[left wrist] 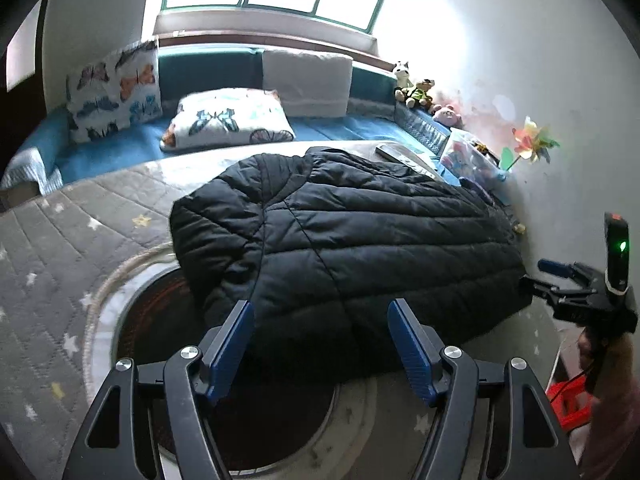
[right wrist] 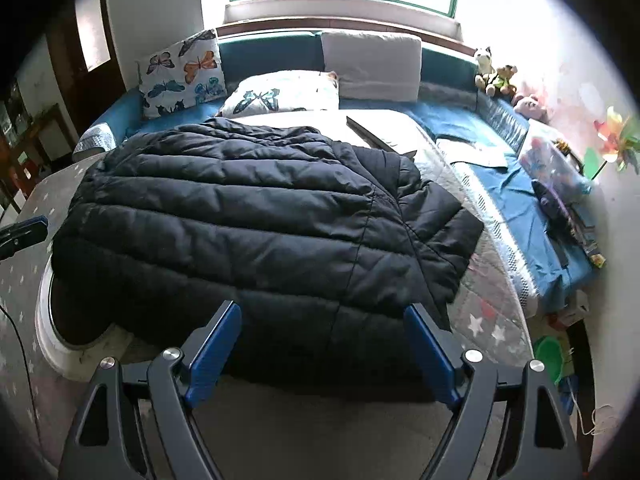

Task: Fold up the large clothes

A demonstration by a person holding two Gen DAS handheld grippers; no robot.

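A large black quilted puffer jacket lies spread flat on a grey star-patterned quilt; it also shows in the right wrist view. My left gripper is open and empty, its blue pads just above the jacket's near hem. My right gripper is open and empty over the near hem. The right gripper also shows at the right edge of the left wrist view, beside the jacket's right edge. A left fingertip shows at the left edge of the right wrist view.
Butterfly pillows and a white cushion lie at the bed's head under a window. Stuffed toys, a clear box and a pinwheel line the right wall. A flat dark object lies beyond the jacket. A round pattern marks the quilt.
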